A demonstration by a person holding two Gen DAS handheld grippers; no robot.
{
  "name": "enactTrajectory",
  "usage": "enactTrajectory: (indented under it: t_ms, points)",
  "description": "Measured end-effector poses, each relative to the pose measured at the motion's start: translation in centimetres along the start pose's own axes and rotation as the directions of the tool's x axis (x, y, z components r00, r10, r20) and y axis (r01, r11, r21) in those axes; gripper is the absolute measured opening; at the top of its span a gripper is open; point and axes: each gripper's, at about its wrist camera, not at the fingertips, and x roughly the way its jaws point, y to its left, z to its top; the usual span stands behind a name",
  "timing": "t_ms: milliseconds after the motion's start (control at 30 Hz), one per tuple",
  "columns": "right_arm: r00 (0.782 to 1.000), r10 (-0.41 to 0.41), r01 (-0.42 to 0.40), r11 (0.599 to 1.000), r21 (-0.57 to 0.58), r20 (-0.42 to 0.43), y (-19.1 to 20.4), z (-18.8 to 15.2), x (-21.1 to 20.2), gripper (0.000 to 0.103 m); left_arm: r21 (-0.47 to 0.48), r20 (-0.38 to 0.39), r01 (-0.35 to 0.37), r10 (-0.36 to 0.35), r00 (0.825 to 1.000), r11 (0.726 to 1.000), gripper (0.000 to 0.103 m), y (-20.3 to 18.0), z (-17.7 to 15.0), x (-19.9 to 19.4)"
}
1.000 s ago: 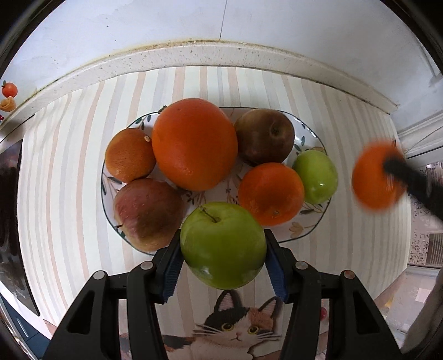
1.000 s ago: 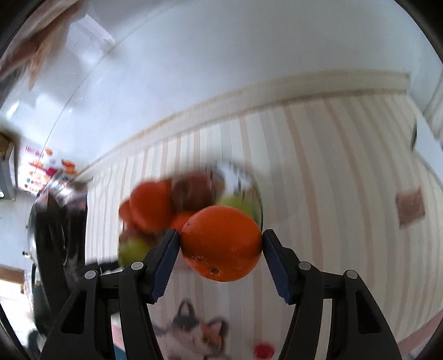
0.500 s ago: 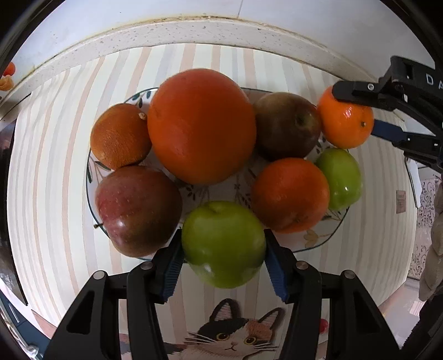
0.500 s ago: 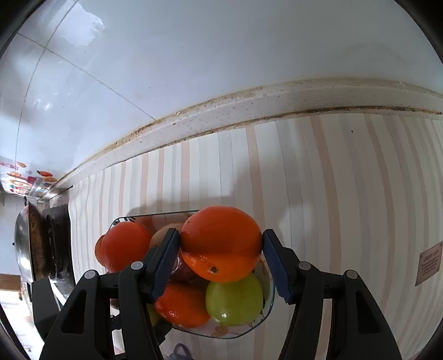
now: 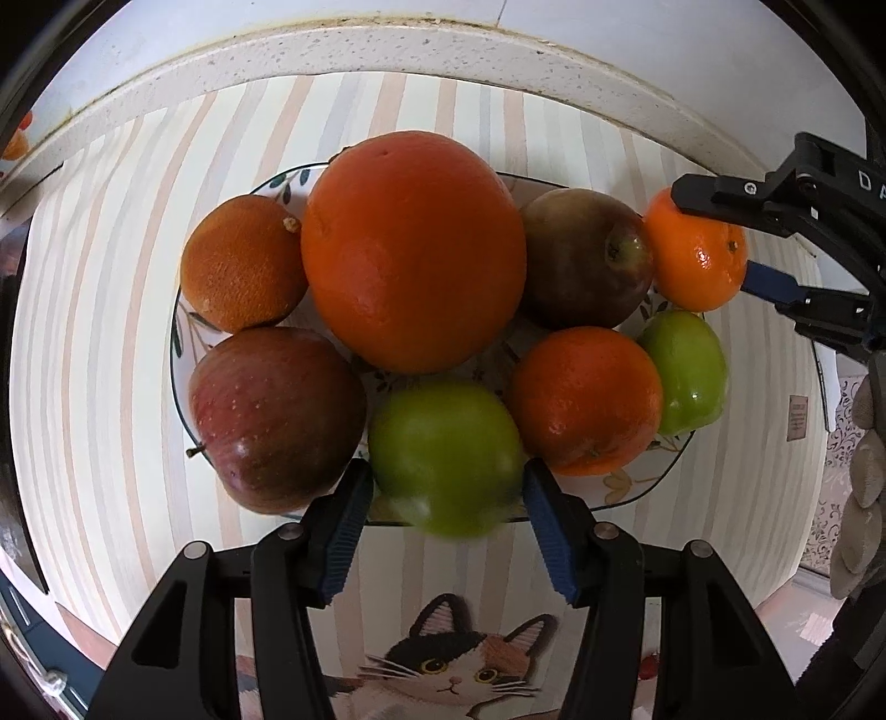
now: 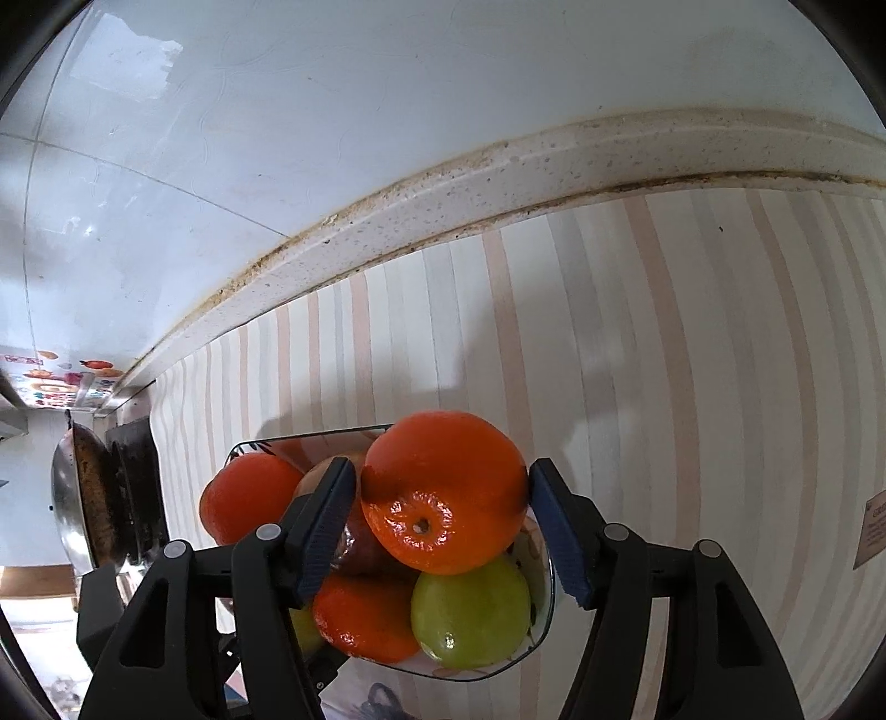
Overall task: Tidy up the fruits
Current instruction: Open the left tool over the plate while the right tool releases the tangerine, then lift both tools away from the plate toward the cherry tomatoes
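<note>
A flowered plate [image 5: 637, 498] holds a big orange [image 5: 412, 249], a rough small orange [image 5: 243, 263], two red apples [image 5: 277, 418], another orange [image 5: 587, 399] and a small green apple [image 5: 686, 371]. My left gripper [image 5: 446, 509] points down at the plate's near rim. Its jaws are opening, and a blurred green apple [image 5: 448, 459] lies between the pads, slipping clear of them. My right gripper [image 6: 443, 509] is over the plate's [image 6: 498, 670] right side, also opening. An orange [image 6: 443, 493] rests on the pile between its pads, with thin gaps either side.
A striped mat with a cat picture [image 5: 448, 664] covers the counter under the plate. A speckled ledge [image 5: 387, 50] and tiled wall run behind. A wok on a stove [image 6: 83, 498] stands to the left. A gloved hand [image 5: 864, 471] shows at the right edge.
The right gripper swung in from the right and down with the orange to the plate's edge. The left gripper sank toward the plate. Both pairs of pads have spread slightly from their fruit.
</note>
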Motion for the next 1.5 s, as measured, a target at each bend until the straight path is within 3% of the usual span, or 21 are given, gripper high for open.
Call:
enactTrajectory:
  t_ms: [100, 167, 300, 433, 567, 867, 1500]
  points:
    - [1.000, -0.008, 0.008, 1.000, 0.013, 0.003, -0.3, 0.0, -0.3, 0.083, 0.004, 0.003, 0.017, -0.017, 1.000, 1.000, 0.060, -0.2, 0.1, -0.6]
    - [1.000, -0.012, 0.012, 1.000, 0.013, 0.011, -0.3, -0.1, -0.7, 0.086, 0.012, 0.010, 0.021, -0.021, 1.000, 1.000, 0.062, -0.3, 0.2, -1.1]
    - [0.999, -0.039, 0.040, 0.999, -0.013, 0.031, 0.2, -0.7, -2.1, 0.095, 0.012, 0.013, 0.028, -0.028, 1.000, 1.000, 0.080, -0.6, 0.2, -2.6]
    - [0.985, -0.136, 0.147, 0.983, -0.105, 0.104, 2.1, -3.0, -4.7, 0.098, 0.022, 0.067, -0.007, 0.005, 0.998, 1.000, 0.088, 0.0, 0.1, -4.9]
    - [0.966, -0.191, 0.219, 0.962, -0.161, 0.172, 3.5, -6.2, -6.8, 0.098, 0.019, 0.113, -0.037, 0.035, 0.993, 0.999, 0.089, 1.6, -0.9, -7.2]
    - [0.934, -0.225, 0.279, 0.944, -0.176, 0.276, 5.4, -13.3, -10.3, 0.098, 0.011, 0.174, -0.075, 0.072, 0.982, 0.997, 0.089, 3.4, -3.2, -9.8]
    - [0.886, -0.179, 0.282, 0.940, -0.191, 0.428, 9.2, -22.5, -20.0, 0.098, 0.079, 0.341, -0.087, 0.055, 0.938, 0.993, 0.089, 2.1, -11.6, -19.1]
